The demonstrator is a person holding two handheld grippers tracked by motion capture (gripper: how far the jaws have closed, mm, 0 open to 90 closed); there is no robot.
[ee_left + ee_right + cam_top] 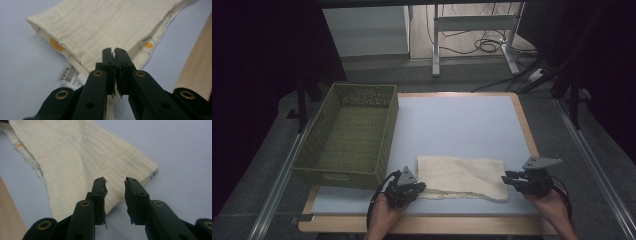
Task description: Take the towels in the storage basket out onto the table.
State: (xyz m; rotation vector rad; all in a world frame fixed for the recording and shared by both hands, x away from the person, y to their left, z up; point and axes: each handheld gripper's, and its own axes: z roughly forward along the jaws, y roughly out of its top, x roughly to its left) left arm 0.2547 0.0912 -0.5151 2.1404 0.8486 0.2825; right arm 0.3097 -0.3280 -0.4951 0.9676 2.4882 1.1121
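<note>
A folded cream cloth (462, 175) with small orange print lies flat on the pale blue table top (457, 120) near its front edge. My left gripper (419, 187) sits at the cloth's near left corner. In the left gripper view the jaws (115, 53) are pressed together with the cloth (105, 25) running in between them, and a white barcode label (68, 75) sticks out beside them. My right gripper (507, 177) is at the cloth's right end. Its jaws (115, 182) stand open just over the edge of the cloth (75, 157), with nothing between them.
An olive green woven basket (362, 89) stands on the left of the table, with nothing in it. The table has a light wooden rim (197, 70) close to both hands. Behind the table are a metal frame and cables on the floor.
</note>
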